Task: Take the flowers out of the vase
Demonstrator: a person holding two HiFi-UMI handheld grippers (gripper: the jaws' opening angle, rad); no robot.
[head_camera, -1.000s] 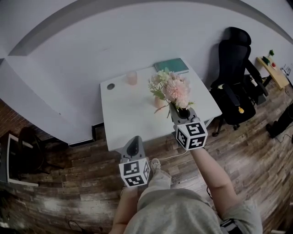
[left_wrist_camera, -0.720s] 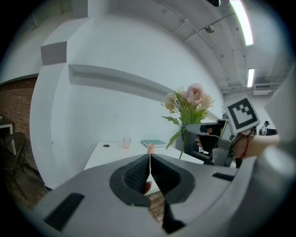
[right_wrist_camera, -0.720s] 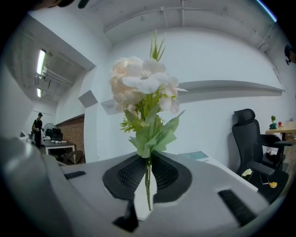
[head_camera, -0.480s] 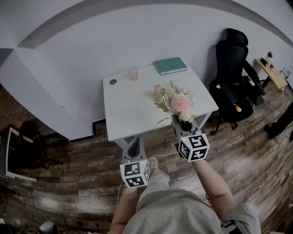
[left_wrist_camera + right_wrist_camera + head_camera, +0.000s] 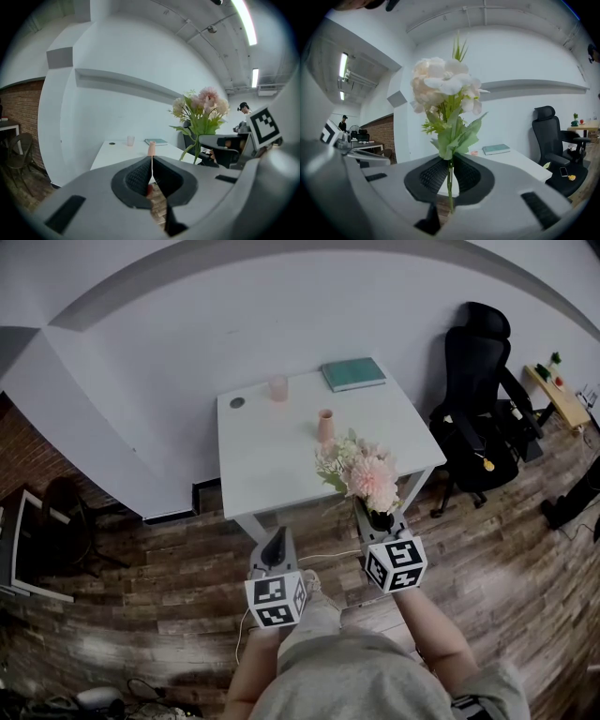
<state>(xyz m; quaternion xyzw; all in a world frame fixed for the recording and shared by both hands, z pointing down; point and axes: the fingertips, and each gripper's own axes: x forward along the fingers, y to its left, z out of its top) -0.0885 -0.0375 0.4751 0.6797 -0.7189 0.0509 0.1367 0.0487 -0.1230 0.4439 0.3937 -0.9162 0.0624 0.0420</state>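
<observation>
A bunch of pink and white flowers [image 5: 364,472] with green leaves hangs in the air off the table's near edge. My right gripper [image 5: 367,510] is shut on the stems [image 5: 450,180], and the blooms [image 5: 444,86] stand upright above its jaws. The small pink vase [image 5: 325,425] stands alone on the white table [image 5: 272,465], apart from the flowers. My left gripper [image 5: 276,534] hovers over the floor before the table, shut with nothing in it. In the left gripper view the left gripper [image 5: 152,161] points at the vase [image 5: 151,148], with the flowers [image 5: 201,108] to the right.
At the back of the table are a pink cup [image 5: 278,387], a green book [image 5: 353,373] and a small dark disc [image 5: 237,402]. A black office chair [image 5: 478,418] stands to the table's right. The floor is wood planks; a white wall runs behind.
Both grippers drew back from the table toward the person. The flowers came along in the right gripper, and the vase now shows by itself on the table.
</observation>
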